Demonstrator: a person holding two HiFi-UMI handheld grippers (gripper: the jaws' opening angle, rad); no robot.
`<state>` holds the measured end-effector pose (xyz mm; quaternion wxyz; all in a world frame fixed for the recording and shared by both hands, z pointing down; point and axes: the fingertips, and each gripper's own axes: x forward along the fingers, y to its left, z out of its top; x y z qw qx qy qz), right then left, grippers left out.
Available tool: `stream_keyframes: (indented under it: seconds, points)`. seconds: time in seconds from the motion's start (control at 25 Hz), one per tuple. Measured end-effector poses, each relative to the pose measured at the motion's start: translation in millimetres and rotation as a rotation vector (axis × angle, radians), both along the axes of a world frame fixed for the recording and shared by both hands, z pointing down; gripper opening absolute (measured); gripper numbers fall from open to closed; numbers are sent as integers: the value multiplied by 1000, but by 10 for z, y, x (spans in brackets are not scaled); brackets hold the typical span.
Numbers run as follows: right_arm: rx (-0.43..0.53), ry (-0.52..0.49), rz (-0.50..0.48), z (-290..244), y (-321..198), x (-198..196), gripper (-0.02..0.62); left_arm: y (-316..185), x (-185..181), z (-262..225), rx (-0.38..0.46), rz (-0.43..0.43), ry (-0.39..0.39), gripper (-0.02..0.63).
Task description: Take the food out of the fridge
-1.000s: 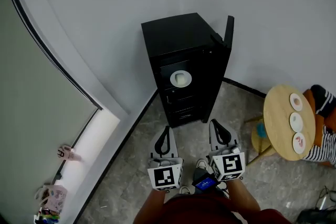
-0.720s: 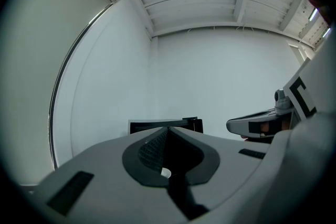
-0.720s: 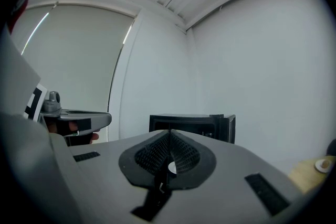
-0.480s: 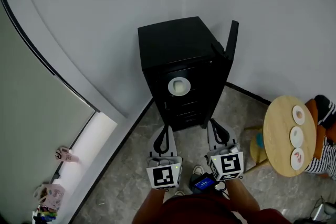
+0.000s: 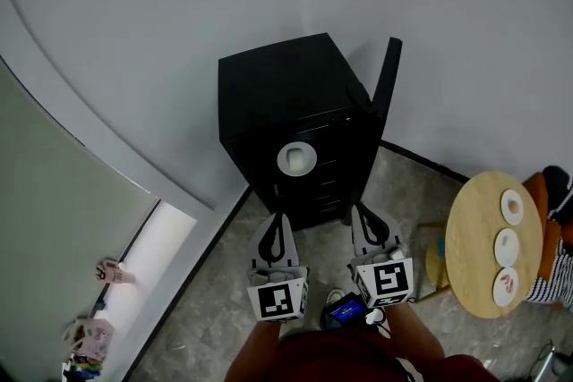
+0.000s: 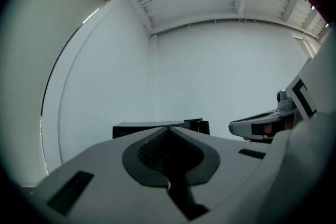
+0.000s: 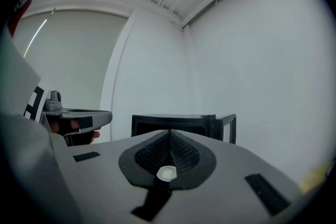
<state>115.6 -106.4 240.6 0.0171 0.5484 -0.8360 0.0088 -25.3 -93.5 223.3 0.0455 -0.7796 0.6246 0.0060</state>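
Observation:
A small black fridge [image 5: 286,103] stands against the white wall with its door [image 5: 387,76] swung open to the right. Inside, on a shelf, sits a white plate of food [image 5: 296,159]. My left gripper [image 5: 277,219] and right gripper [image 5: 361,215] are held level, side by side, just short of the fridge front. Both are shut with nothing in them. In the left gripper view the jaws [image 6: 168,127] meet in front of the fridge top [image 6: 152,127]. The right gripper view shows its tips [image 7: 169,132] closed below the fridge [image 7: 178,122].
A round wooden table [image 5: 474,255] with three white dishes [image 5: 507,242] stands at the right, with a seated person [image 5: 555,228] beyond it. A lit ledge with small objects [image 5: 116,271] runs along the left wall. Grey stone floor lies between.
Both grippers and the head have moved closer to the fridge, which now sits nearer the grippers in the head view. The jaws stay shut.

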Motion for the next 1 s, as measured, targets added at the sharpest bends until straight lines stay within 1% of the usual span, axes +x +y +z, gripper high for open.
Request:
stream_keyframes:
  seconds: [0.16,0.32,0.56,0.72,0.92,1.0]
  points:
    - [-7,1,-16,45,-156,79,23,-151,97,4,4,-13,0,14]
    - [-14,8,-27,85,-293,83,23,-274,118,33,0,-22,1,14]
    - [-15,27,-31,92,-464,-8,23,-434,35,61,2,-24,17,14]
    - [-11,37,-33,62,-535,-145,23,-494,-51,129,-18,-18,17,14]
    - [-12,44,-33,58,-592,-290,23,-563,-147,-35,36,-24,105,14]
    - [-15,45,-34,79,-620,-338,23,-592,-189,-28,37,-25,113,14]
